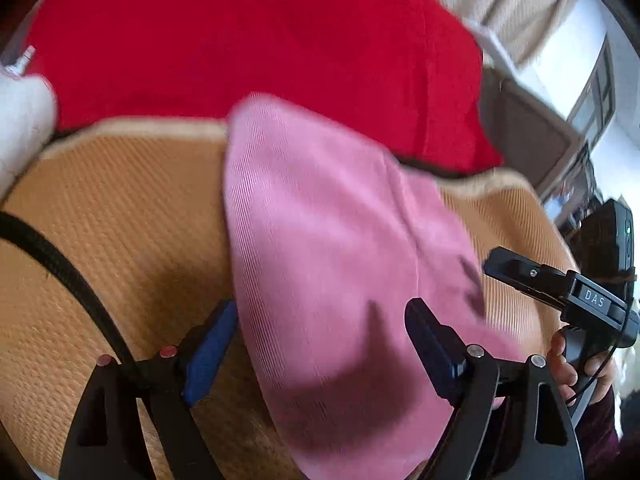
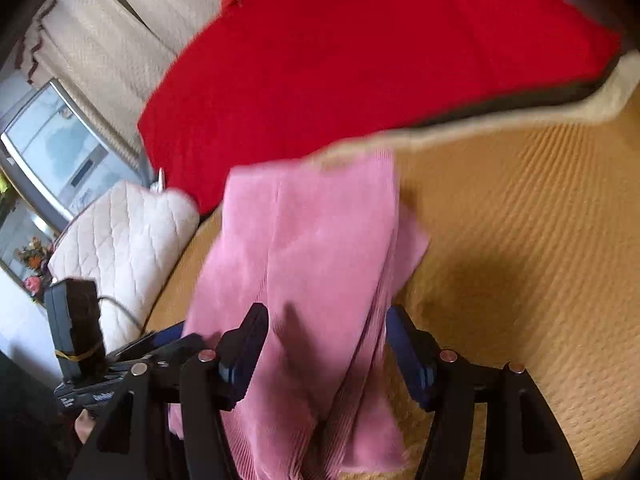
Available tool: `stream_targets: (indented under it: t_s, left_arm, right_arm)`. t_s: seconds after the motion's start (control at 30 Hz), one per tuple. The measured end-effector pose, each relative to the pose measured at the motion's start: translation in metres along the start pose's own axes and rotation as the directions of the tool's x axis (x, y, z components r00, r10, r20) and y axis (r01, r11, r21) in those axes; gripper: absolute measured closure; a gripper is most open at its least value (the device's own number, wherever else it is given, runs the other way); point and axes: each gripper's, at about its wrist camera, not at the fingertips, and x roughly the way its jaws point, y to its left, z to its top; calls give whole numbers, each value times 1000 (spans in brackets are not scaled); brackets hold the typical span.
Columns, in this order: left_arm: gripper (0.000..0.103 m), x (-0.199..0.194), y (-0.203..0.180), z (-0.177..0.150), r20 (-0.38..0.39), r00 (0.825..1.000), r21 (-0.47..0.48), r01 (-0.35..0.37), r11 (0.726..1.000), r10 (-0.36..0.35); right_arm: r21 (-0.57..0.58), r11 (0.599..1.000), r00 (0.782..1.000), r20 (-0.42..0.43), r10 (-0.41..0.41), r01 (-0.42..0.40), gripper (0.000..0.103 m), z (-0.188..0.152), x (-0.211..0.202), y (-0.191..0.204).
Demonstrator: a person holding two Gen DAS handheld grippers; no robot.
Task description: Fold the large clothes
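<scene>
A pink ribbed garment (image 1: 332, 248) lies folded in a long strip on the orange woven mat (image 1: 120, 208); it also shows in the right wrist view (image 2: 312, 264). My left gripper (image 1: 320, 340) is open, its blue-padded fingers spread either side of the strip's near end, just above it. My right gripper (image 2: 326, 344) is open too, its fingers astride the same strip from the other side. The right gripper's black body (image 1: 568, 292) shows at the right of the left wrist view, and the left gripper's body (image 2: 132, 360) at the lower left of the right wrist view.
A large red cushion or cloth (image 1: 260, 40) stands behind the mat (image 2: 520, 240); it also shows in the right wrist view (image 2: 360, 52). A white quilted cushion (image 2: 120, 240) lies at the left. A cream sofa back (image 2: 120, 32) and a window (image 2: 52, 148) are beyond.
</scene>
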Motion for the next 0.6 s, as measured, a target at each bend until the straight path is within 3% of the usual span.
stream_targets:
  t_s: [0.1, 0.13, 0.17, 0.23, 0.37, 0.5, 0.6]
  left_arm:
    - [17, -14, 3, 6, 75, 997, 16, -36, 999, 35]
    - [17, -13, 1, 5, 75, 996, 25, -52, 998, 50]
    - [17, -10, 0, 4, 68, 995, 37, -72, 997, 69]
    - [17, 1, -3, 2, 40, 992, 72, -124, 990, 122]
    - [17, 34, -7, -6, -57, 984, 107, -164, 981, 171]
    - [15, 53, -4, -10, -91, 985, 92, -137, 986, 145]
    - [14, 47, 4, -9, -97, 987, 59, -125, 990, 131]
  right_arm:
    - [-43, 999, 999, 50, 8, -6, 39, 19, -7, 9]
    - [-65, 998, 999, 48, 12, -9, 44, 25, -5, 13]
    - [-86, 996, 999, 47, 14, -10, 55, 29, -3, 18]
    - [-119, 993, 1000, 22, 17, -14, 64, 36, 8, 24]
    - [-86, 996, 998, -68, 11, -17, 64, 46, 54, 20]
    - [-55, 995, 977, -193, -88, 79, 65, 45, 108, 3]
    - [-81, 992, 980, -168, -106, 93, 66, 44, 104, 6]
